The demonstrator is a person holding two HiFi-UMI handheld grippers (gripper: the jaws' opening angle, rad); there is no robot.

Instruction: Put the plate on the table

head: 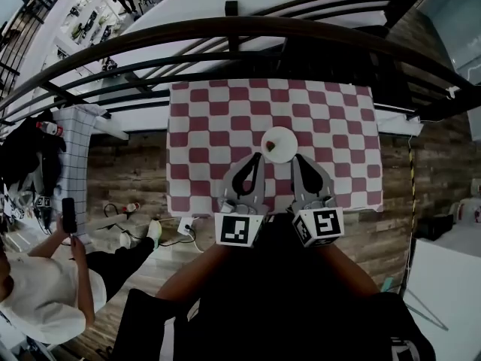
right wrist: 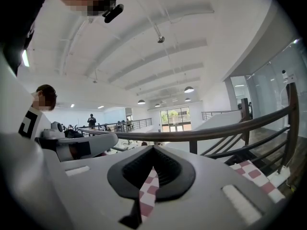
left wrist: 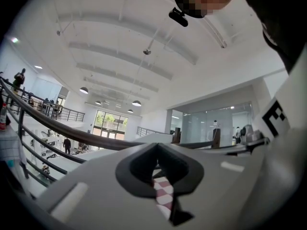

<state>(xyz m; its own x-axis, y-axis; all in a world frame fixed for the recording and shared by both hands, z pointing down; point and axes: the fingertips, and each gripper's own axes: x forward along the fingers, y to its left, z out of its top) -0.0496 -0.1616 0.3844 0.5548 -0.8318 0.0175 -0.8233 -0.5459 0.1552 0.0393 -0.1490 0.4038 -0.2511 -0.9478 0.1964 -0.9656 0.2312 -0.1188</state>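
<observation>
In the head view, the plate lies flat on the checkered table at frame centre, with a small brown speck on its left part. Judge the placement as done. Your left gripper and right gripper sit just below the plate, tips near its rim, neither holding it. In the left gripper view, the left gripper has its jaws together, with only a thin slit of cloth showing between them. In the right gripper view, the right gripper is likewise closed on nothing. Hazard: a forward push with closed tips would strike the rim and slide the plate toward the far edge. Snagging the cloth would drag the plate with it.
</observation>
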